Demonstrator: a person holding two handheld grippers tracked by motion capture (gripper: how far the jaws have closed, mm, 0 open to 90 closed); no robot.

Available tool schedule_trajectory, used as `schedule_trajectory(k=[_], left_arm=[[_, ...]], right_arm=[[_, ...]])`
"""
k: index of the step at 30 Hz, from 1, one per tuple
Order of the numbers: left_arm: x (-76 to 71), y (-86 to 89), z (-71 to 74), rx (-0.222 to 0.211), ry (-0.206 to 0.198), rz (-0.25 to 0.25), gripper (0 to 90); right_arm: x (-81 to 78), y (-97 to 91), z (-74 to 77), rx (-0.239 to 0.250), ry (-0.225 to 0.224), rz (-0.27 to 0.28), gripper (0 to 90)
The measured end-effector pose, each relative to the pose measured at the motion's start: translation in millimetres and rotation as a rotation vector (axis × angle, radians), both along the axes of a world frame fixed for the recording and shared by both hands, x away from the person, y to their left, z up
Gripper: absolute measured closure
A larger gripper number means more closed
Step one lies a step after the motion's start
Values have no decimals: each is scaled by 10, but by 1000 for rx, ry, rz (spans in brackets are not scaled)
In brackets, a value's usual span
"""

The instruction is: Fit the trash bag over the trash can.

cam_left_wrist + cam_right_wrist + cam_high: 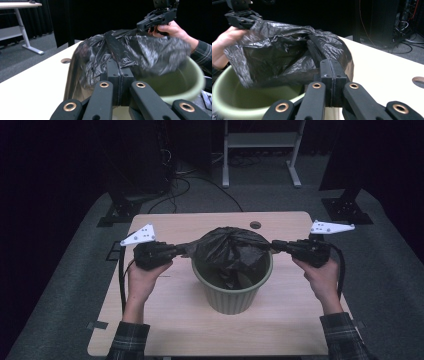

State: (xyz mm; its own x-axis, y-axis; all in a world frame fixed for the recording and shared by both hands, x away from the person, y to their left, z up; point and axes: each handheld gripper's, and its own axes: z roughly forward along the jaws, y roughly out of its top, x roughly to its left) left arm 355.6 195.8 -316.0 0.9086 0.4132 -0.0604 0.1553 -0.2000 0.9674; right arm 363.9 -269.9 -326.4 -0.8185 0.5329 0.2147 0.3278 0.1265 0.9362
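Pale wooden table [165, 320], green bin [231, 295] upon it

Dim overhead light, black surroundings, slight motion blur, soft close foreground.

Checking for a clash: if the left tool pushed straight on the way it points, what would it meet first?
The black bag it already pinches; beyond that, probably the right tool, though depth is unclear.

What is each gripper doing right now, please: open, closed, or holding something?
Left gripper: closed on the left edge of the black bag over the green bin.
Right gripper: closed on the bag's right edge.
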Motion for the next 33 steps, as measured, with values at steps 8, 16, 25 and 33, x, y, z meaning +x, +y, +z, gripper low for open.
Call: schedule_trajectory(k=[8, 16, 25, 33], left_arm=[[-285, 167, -84, -2, 7, -20, 897], [-484, 287, -190, -10, 14, -35, 896], [-648, 285, -362, 9, -14, -61, 896], [-717, 378, -347, 11, -20, -59, 897]], right_arm=[[-316, -114, -18, -3, -9, 33, 899], [-576, -232, -46, 1, -15, 55, 900], [-744, -186, -292, -12, -14, 100, 900], [-866, -273, -220, -2, -34, 117, 900]])
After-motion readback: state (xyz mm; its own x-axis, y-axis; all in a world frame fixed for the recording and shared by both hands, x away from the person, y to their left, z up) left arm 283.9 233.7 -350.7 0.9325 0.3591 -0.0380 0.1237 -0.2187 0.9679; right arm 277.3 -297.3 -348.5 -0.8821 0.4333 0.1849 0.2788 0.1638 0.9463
